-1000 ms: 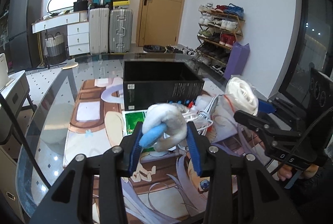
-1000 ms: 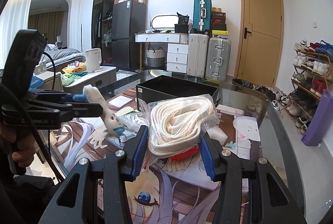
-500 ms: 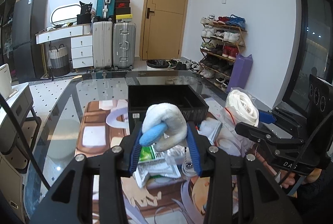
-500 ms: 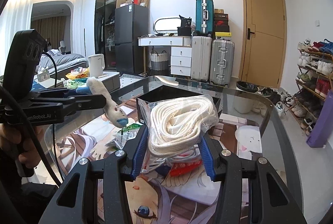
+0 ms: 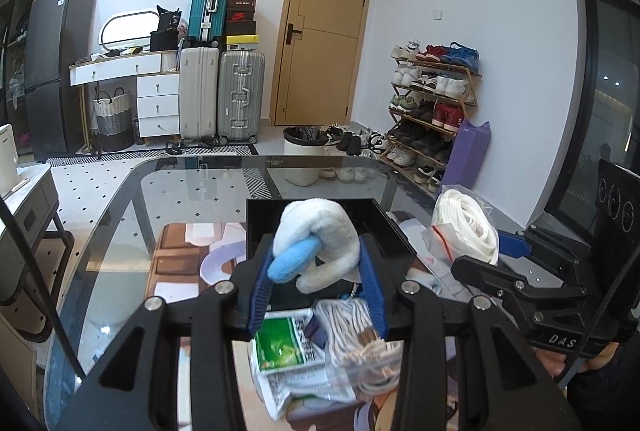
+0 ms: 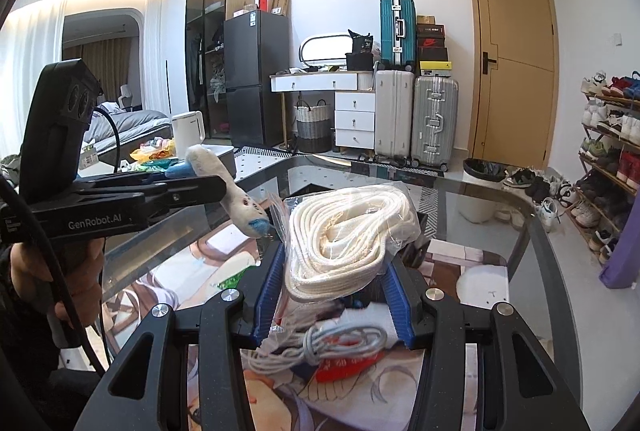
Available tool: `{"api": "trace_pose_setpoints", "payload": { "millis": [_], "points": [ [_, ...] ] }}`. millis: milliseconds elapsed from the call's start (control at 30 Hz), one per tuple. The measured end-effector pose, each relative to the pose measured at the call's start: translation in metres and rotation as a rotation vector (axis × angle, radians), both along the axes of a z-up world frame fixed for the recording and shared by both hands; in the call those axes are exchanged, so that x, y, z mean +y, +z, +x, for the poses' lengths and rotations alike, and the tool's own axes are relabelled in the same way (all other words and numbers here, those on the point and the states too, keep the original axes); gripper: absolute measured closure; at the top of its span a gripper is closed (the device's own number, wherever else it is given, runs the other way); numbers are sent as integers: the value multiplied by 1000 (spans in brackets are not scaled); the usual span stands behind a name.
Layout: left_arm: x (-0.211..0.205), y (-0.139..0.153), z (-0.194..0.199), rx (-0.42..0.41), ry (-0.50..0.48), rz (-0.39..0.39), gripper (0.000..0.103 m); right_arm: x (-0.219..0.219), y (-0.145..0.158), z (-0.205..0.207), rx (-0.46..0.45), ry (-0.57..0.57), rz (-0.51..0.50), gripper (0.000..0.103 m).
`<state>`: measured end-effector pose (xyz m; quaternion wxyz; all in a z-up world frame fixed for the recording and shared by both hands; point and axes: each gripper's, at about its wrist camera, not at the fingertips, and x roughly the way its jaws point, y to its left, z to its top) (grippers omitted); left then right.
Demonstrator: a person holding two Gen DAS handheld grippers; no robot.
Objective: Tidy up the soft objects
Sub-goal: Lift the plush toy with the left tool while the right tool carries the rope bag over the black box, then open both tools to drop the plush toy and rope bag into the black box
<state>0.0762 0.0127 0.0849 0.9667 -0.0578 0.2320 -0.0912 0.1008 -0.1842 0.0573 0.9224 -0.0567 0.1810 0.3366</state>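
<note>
The glass table point(image 5: 120, 215) is filling the lower half of both views, with a printed mat point(image 6: 472, 263) lying on it. A black box point(image 5: 384, 227) is sitting open on the mat; the left wrist view is showing its interior and right wall, while in the right wrist view the rope is hiding nearly all of it.

The left gripper point(image 5: 318, 271) is holding a white plush point(image 5: 324, 235) with a blue part, both pads pressing its sides, up above the box's near edge. From the right wrist view the left gripper point(image 6: 224, 191) is appearing side-on and the plush point(image 6: 240, 199) is hanging down from it, showing a dotted face and blue tip that the left view is not giving.

The right gripper point(image 6: 334, 271) is clamping a bagged coil of white rope point(image 6: 344, 235), lifted over the mat in front of the box. The left wrist view is showing the same rope point(image 5: 468, 223) at the right, just beside the box's right wall, with the right gripper point(image 5: 504, 251) seen from its side.

Below the left gripper, a green packet point(image 5: 284, 343) and a bagged bundle of thin cord point(image 5: 352, 331) are lying on the table; the packet's print is too blurred to read. Under the right gripper a 2nd bagged cord point(image 6: 340, 341) is resting on something red point(image 6: 348, 367), which is too cut off to identify.
</note>
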Motion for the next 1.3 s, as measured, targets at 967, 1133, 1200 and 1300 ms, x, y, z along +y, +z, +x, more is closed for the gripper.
{"api": "trace_pose_setpoints", "payload": {
  "millis": [967,1133,1200,1300],
  "points": [
    [6,-21,82,74,141,30,63,25,4,98,85,24,-24,55],
    [1,-25,93,92,128,41,62,31,-2,108,108,28,-39,55],
    [0,-28,97,102,123,45,62,33,-4,110,116,31,-41,55],
    [-3,-32,103,115,116,51,62,39,-6,113,123,39,-49,55]
  ]
}}
